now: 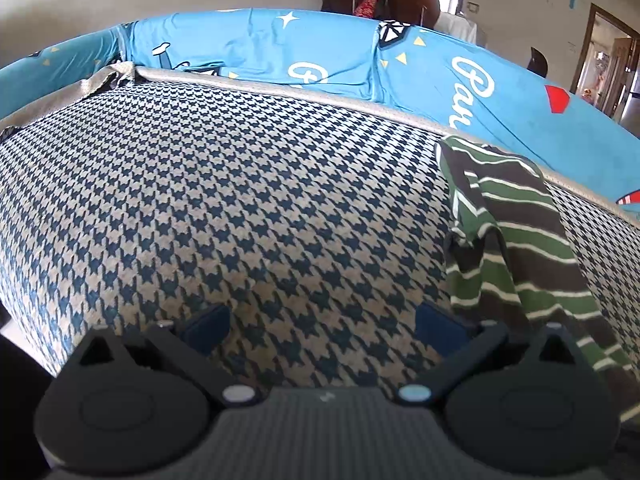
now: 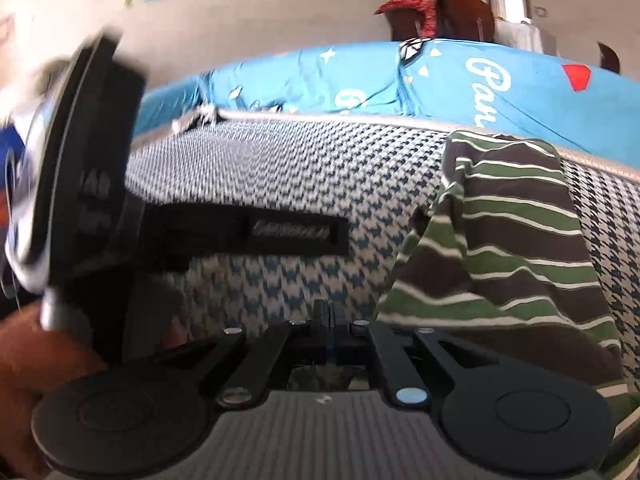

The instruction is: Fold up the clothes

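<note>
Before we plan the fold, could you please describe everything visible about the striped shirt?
The striped shirt is soft knit fabric in green and dark brown bands split by thin white lines. It lies crumpled and unfolded on the houndstooth cushion, its far end reaching the cushion's pale piped edge. Neither view shows anything gripping it.

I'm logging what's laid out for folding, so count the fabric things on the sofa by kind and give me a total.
Striped green and brown garment: 1
Houndstooth seat cover: 1
Blue printed cover on the sofa back: 1
Total: 3
</note>
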Demonstrator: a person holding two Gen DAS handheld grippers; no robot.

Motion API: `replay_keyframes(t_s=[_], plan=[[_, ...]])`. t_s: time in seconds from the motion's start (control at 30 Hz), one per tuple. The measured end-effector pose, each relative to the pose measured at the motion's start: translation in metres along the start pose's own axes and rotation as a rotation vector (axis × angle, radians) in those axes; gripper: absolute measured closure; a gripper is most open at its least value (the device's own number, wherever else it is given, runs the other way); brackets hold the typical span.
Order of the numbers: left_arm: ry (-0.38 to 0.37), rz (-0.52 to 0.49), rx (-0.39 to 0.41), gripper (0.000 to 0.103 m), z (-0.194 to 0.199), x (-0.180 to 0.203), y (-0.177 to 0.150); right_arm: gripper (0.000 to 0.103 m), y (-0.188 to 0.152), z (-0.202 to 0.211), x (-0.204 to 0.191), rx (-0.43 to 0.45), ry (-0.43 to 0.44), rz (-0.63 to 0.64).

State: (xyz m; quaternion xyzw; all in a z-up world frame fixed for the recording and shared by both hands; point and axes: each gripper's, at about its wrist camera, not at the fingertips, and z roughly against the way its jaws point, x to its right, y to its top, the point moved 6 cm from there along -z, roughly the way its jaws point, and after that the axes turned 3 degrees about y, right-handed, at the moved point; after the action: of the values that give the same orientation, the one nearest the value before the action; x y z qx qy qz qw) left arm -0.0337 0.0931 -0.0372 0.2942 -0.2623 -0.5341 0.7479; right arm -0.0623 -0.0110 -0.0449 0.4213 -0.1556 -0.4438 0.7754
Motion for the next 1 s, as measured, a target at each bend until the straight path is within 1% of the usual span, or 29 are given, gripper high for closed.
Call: replay_keyframes(t_s=[0.13,0.2,0.33,0.37,0.4,0.53,0.57,0.6,0.63,0.7,0.77,0.83,0.9,1.0], plan=[[0.006,-0.001,0.002,0.000,0.000,0.001,0.000,0.098,-0.002,0.006,0.007,0.013,-0.042,-0.027],[0.011,0.000,0.003,0.000,-0.001,0.002,0.000,0.093,-0.002,0.005,0.010,0.010,-0.053,-0.035],[0.014,-0.001,0.002,0.000,-0.001,0.001,-0.001,0.073,-0.004,0.004,0.016,0.005,-0.076,-0.051],[0.015,-0.002,0.000,0.000,-0.002,0.001,-0.001,0.070,-0.004,0.003,0.018,0.003,-0.081,-0.055],[0.016,-0.003,-0.002,0.000,-0.002,0.001,-0.001,0.070,-0.004,0.003,0.019,0.002,-0.087,-0.059],[0.009,-0.006,-0.003,0.000,-0.002,0.001,-0.001,0.071,-0.006,0.002,0.025,-0.004,-0.110,-0.074],[0.007,-0.009,-0.003,0.000,-0.002,0.002,-0.002,0.074,-0.007,0.001,0.025,-0.007,-0.106,-0.074],[0.006,-0.013,-0.004,0.000,-0.002,0.002,-0.002,0.080,-0.008,0.001,0.024,-0.010,-0.100,-0.074],[0.005,-0.016,-0.003,0.000,-0.002,0.003,-0.002,0.091,-0.009,0.001,0.023,-0.013,-0.094,-0.073],[0.004,-0.022,0.000,0.000,-0.002,0.005,-0.002,0.095,-0.011,0.001,0.022,-0.020,-0.083,-0.071],[0.004,-0.028,0.005,0.000,-0.002,0.007,-0.001,0.095,-0.013,0.000,0.020,-0.026,-0.072,-0.070],[0.000,-0.045,0.005,0.000,-0.002,0.011,-0.002,0.095,-0.015,0.002,0.016,-0.034,-0.079,-0.033],[-0.010,-0.065,0.001,0.000,-0.002,0.015,-0.004,0.094,-0.017,0.006,0.018,-0.041,-0.081,-0.056],[-0.031,-0.092,0.001,0.000,-0.001,0.023,-0.007,0.094,-0.018,0.025,0.022,-0.024,-0.079,-0.091]])
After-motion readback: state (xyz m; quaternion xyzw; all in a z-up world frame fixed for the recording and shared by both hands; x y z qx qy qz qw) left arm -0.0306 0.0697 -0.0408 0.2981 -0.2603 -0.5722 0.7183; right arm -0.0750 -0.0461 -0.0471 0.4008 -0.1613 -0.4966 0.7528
